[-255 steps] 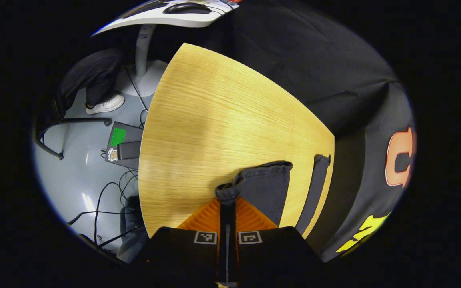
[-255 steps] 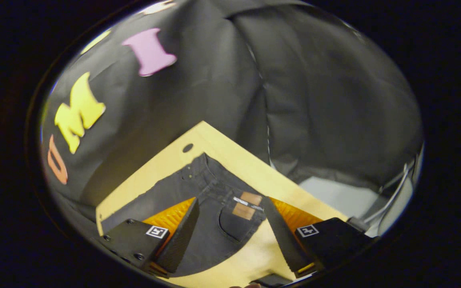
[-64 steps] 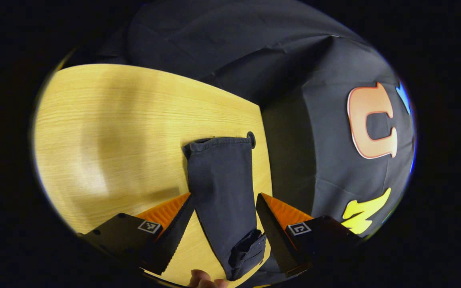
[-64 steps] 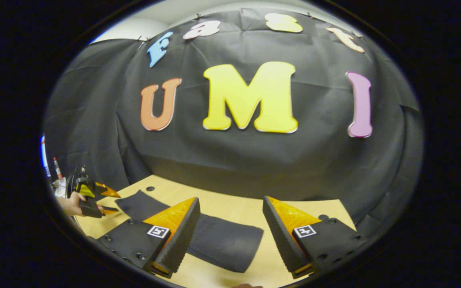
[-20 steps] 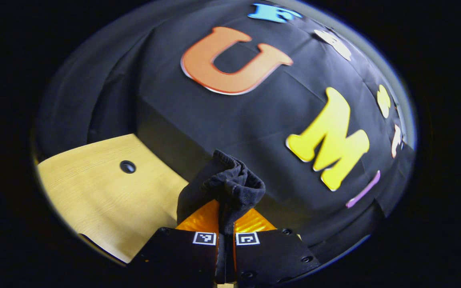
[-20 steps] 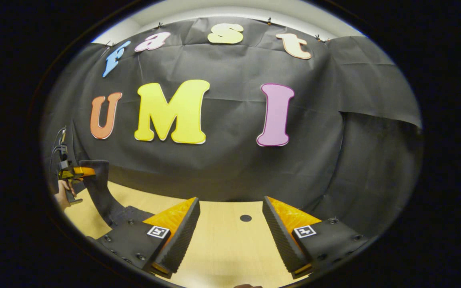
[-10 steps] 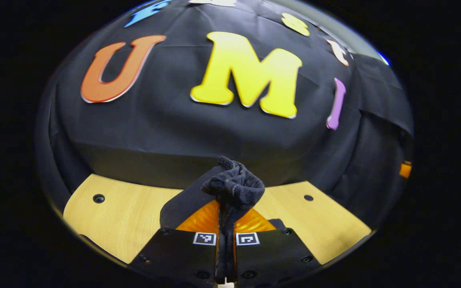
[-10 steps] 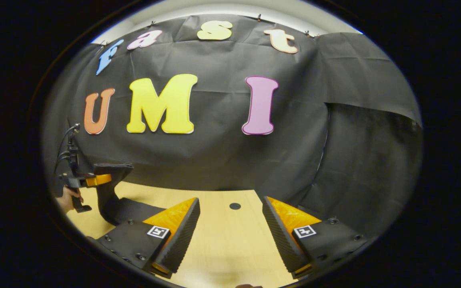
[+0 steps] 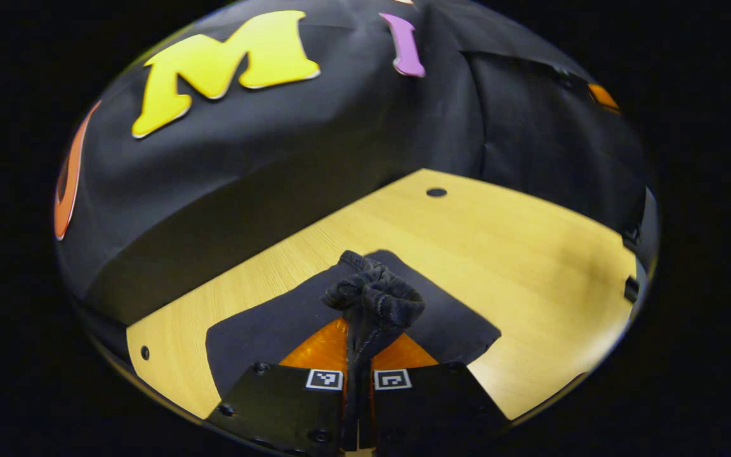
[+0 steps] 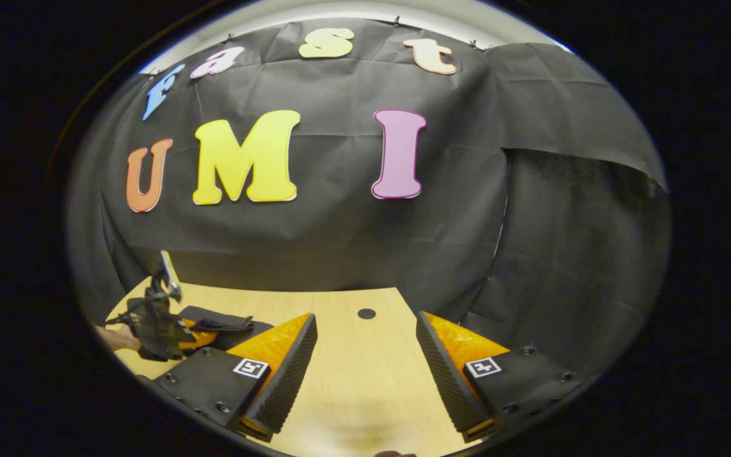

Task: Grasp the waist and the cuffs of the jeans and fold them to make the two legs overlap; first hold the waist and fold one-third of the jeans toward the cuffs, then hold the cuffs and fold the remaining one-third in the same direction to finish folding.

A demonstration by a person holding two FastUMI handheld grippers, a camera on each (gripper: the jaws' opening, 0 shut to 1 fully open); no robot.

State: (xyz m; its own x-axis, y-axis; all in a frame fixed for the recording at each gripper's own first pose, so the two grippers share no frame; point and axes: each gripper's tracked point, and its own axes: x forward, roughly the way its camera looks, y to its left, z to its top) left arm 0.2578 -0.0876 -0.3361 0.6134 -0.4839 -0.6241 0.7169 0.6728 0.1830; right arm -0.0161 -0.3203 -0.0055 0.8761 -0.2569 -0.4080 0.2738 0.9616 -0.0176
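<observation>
A: Pinching the cuffs [image 9: 373,298], the left gripper [image 9: 358,355] has its fingers pressed together on a bunched wad of dark denim, right above the folded jeans [image 9: 264,327] on the wooden table [image 9: 530,254].

B: And the stack lies directly under and ahead of those fingers, its long side running across the left gripper view from lower left to right. I'd say the cuffs need lowering onto it, so the last third looks nearly over.

A: Over on the right, the right gripper [image 10: 365,374] has its fingers spread wide with bare tabletop between them, gripping nothing. It sits well apart from the jeans [image 10: 216,320].

B: So the left is clearly the nearer one. The right gripper view gives the side-on look: a hand [image 10: 115,339] at the far left holding the left gripper [image 10: 197,336] low, close over the flat stack. Whether the cuffs touch it, I cannot tell.
</observation>
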